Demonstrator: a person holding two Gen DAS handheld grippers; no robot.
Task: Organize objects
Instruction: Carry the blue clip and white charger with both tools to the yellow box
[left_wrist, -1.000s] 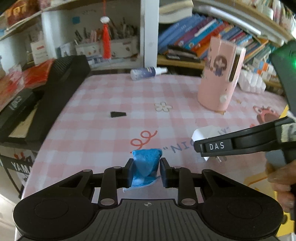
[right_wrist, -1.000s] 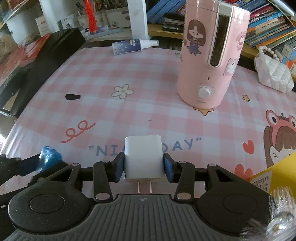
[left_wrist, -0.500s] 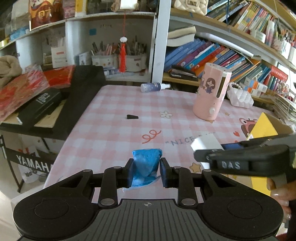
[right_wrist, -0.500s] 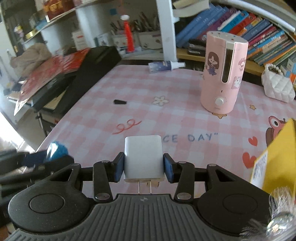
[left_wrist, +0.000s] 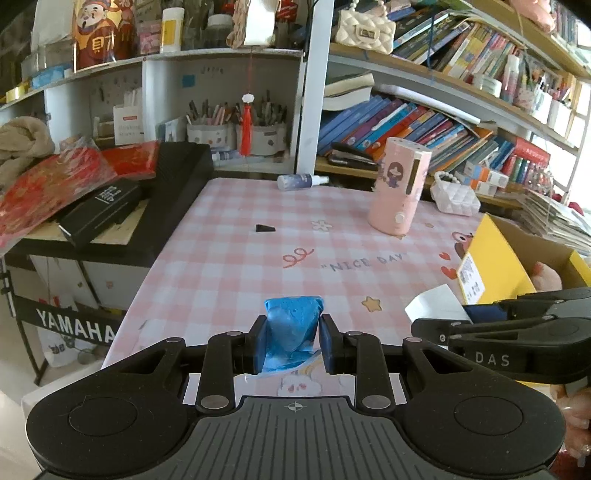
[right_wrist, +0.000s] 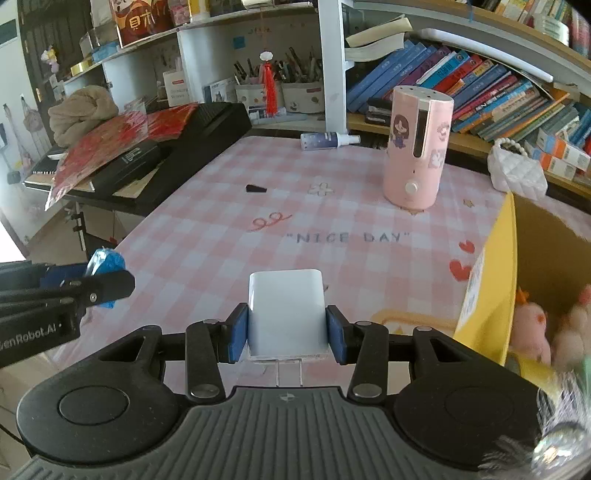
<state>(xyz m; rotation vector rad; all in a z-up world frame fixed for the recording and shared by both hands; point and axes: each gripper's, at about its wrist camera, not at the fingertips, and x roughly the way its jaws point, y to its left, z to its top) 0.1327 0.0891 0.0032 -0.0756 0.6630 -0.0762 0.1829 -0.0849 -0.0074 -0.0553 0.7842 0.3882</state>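
Observation:
My left gripper (left_wrist: 291, 341) is shut on a crumpled blue packet (left_wrist: 292, 328) and holds it above the near edge of the pink checked table (left_wrist: 258, 266). My right gripper (right_wrist: 286, 330) is shut on a white plug charger (right_wrist: 286, 310), prongs toward the camera, also raised over the near edge. The charger also shows in the left wrist view (left_wrist: 436, 304); the blue packet also shows in the right wrist view (right_wrist: 105, 264). A yellow cardboard box (right_wrist: 495, 288) with soft toys inside stands open at the right.
A pink humidifier (right_wrist: 415, 147) stands at the back right. A spray bottle (right_wrist: 325, 140) lies at the far edge, a small black piece (right_wrist: 255, 189) mid-left. A black keyboard stacked with books and red packets (right_wrist: 147, 155) flanks the left. Bookshelves stand behind.
Both grippers have lifted up and drawn back from the table, each still holding its object. The view has widened and the yellow box has come into sight at the right.

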